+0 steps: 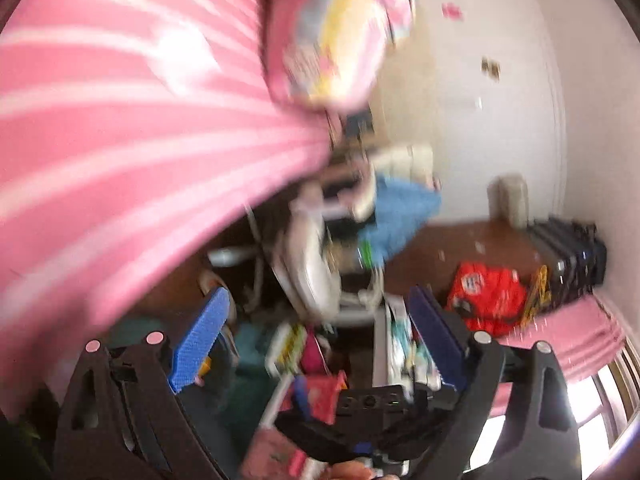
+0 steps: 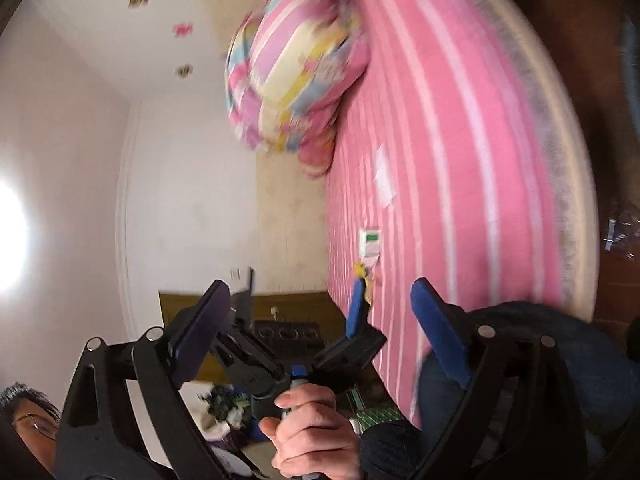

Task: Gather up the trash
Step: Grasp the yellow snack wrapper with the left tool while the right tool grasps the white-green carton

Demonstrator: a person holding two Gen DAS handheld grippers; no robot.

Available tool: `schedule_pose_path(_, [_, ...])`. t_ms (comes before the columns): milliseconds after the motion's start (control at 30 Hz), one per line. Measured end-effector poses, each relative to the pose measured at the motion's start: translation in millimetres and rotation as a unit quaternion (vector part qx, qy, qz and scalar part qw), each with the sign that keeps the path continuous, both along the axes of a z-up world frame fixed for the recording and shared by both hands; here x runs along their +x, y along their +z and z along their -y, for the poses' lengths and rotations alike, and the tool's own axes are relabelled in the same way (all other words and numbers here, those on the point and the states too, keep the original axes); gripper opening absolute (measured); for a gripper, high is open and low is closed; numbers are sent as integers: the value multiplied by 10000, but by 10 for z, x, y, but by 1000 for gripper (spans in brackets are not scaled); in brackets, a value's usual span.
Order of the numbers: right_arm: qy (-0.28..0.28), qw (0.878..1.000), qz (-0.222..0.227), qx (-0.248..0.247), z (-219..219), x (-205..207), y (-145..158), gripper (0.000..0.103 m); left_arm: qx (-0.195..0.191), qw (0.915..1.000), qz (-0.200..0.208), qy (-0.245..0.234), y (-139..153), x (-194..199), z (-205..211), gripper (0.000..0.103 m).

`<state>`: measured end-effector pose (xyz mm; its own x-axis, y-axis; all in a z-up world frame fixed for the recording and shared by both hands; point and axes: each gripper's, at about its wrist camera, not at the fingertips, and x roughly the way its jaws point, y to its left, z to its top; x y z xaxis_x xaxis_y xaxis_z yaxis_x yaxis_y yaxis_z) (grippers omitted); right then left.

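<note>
Pink striped sheet (image 2: 460, 160) pretty much fills the room from where I'm standing, and the stuff to pick up is lying right on it. A white paper scrap (image 2: 384, 182), a small white-and-green box (image 2: 370, 242) and a yellow wrapper (image 2: 362, 272) sit in a loose line close to the edge of the bed that runs along the beige wall. The bundled-up patterned quilt (image 2: 296, 72) sits further along that same edge. Both tools are let go right now. The right gripper (image 2: 320, 320) has its blue pads spread wide with nothing between them. The left gripper (image 1: 316, 340) is the same deal, jaws apart and not pinching anything. A hand (image 2: 316, 432) is wrapped round the left tool's handle, and that tool's blue fingertip sits just beside the yellow wrapper in the right wrist view, though I can't tell if it touches. The left wrist view is really smeared. You can make out a red bag (image 1: 488, 296) on the brown floor (image 1: 452, 240) next to a black case (image 1: 568, 256) by the wall, plus a blurry pile of clutter by the bed that I can't sort out.
</note>
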<state>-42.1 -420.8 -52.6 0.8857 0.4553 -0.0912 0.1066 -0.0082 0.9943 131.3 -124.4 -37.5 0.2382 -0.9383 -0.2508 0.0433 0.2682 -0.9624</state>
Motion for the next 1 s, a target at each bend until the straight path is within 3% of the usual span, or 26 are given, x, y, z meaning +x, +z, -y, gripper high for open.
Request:
schedule_pose_path(200, [697, 9969, -83, -361, -713, 961, 35, 91, 442, 9935, -201, 1025, -320, 255, -1219, 89])
schedule_pose_path(433, [1228, 9866, -319, -1022, -1468, 1914, -224, 91, 644, 9843, -408, 1591, -575, 637, -2004, 89])
schedule_pose_path(533, [1341, 9837, -374, -1136, -1653, 2275, -342, 91, 699, 9804, -415, 1797, -637, 845, -2205, 89])
schedule_pose_path(733, [1554, 9753, -517, -1484, -1887, 2825, -614, 91, 671, 9742, -888, 1964, -892, 1314, -2441, 89])
schedule_pose_path(867, [1637, 9767, -813, -1121, -1923, 3131, -815, 93, 858, 9716, -922, 2005, -886, 1640, -2486, 89])
schedule_pose_path(1000, [1557, 9772, -778, -1215, -1923, 3392, -839, 94, 827, 9680, -1118, 2089, -990, 1923, -2489, 89])
